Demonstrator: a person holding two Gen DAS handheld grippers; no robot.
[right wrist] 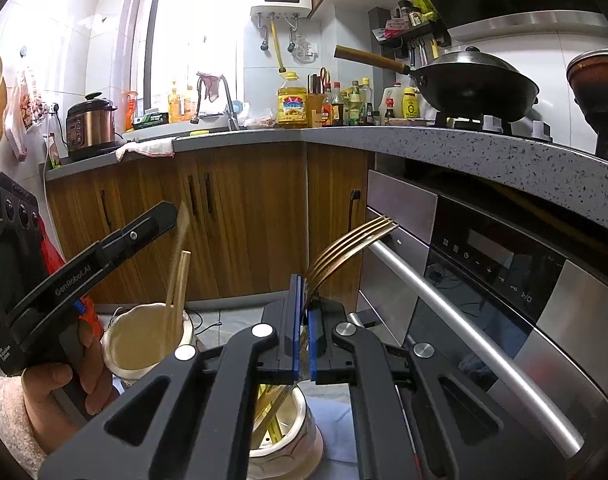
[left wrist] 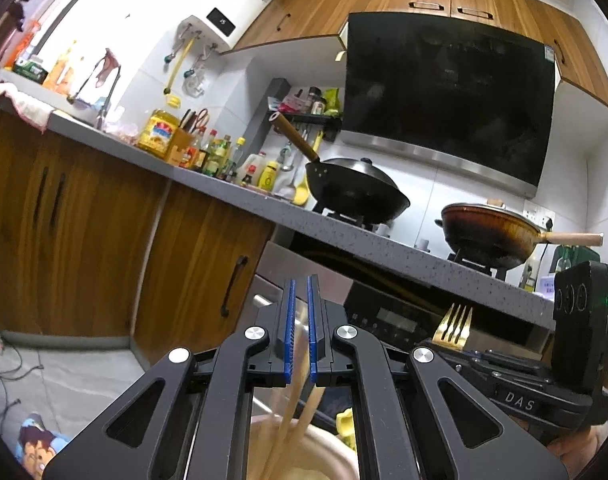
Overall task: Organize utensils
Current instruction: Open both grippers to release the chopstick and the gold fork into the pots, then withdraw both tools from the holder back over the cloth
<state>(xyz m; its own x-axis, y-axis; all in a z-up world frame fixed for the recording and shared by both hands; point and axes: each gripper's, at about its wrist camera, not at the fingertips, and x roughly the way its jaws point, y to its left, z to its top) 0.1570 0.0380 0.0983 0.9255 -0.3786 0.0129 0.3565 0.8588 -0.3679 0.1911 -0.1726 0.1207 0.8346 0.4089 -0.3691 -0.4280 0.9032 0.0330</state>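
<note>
Right wrist view: a gold fork [right wrist: 351,248] is clamped between the closed blue pads of the right gripper [right wrist: 302,336], tines up and curving away toward the oven door [right wrist: 483,300]. Directly beneath that gripper a patterned cup [right wrist: 292,440] is seen, already holding several gold handles, so part of the sorting appears to be done. To the left, a pair of wooden chopsticks [right wrist: 178,292] is held by the left gripper [right wrist: 176,216], their lower ends reaching down into a second, cream cup [right wrist: 144,344]. In the left wrist view the chopsticks [left wrist: 300,412] are seen pinched between the narrow-set pads of the left gripper [left wrist: 300,332], with the cup rim [left wrist: 323,440] below. Neither item is released yet. What is left, by this judgement, is for both pieces to be lowered and let go; whether more utensils wait elsewhere cannot be told.
</note>
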